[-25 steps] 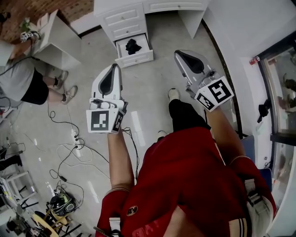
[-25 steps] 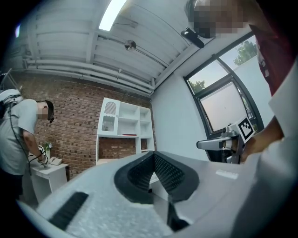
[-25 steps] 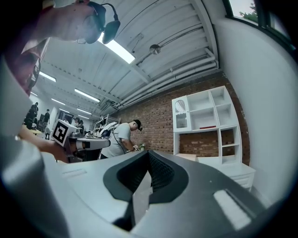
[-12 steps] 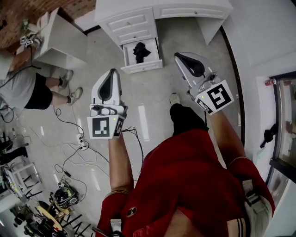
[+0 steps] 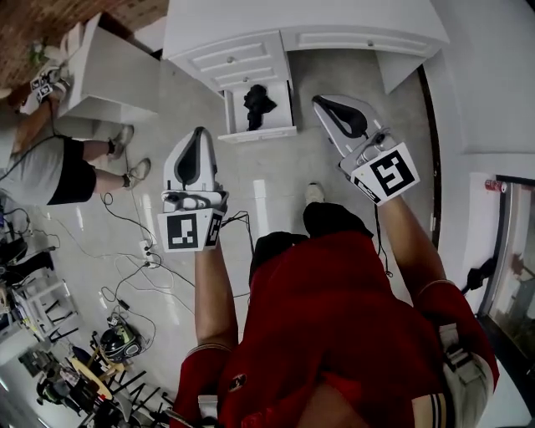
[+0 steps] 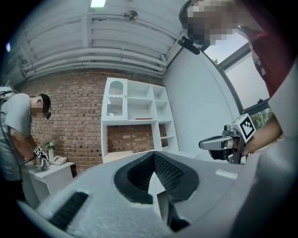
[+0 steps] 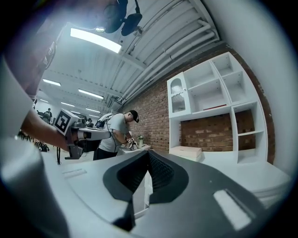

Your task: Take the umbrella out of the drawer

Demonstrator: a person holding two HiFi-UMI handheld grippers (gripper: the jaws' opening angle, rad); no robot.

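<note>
Both arms reach forward, held level. The left gripper [image 5: 198, 134] and right gripper [image 5: 322, 102] are pinched shut and hold nothing. Only the head view shows the black umbrella [image 5: 257, 104], lying in the open drawer [image 5: 261, 131] ahead. The gripper views show white shelves [image 6: 135, 116].

Floor [image 5: 292, 171]: pale, glossy tile. White table [image 5: 251, 25] stands at the far side. Its lowest drawer [image 5: 259, 134] is pulled open, with a black umbrella [image 5: 257, 104] lying inside. Loose cables [image 5: 134, 259] trail over the floor at left. A smaller white side table [image 5: 117, 75] stands far left.
</note>
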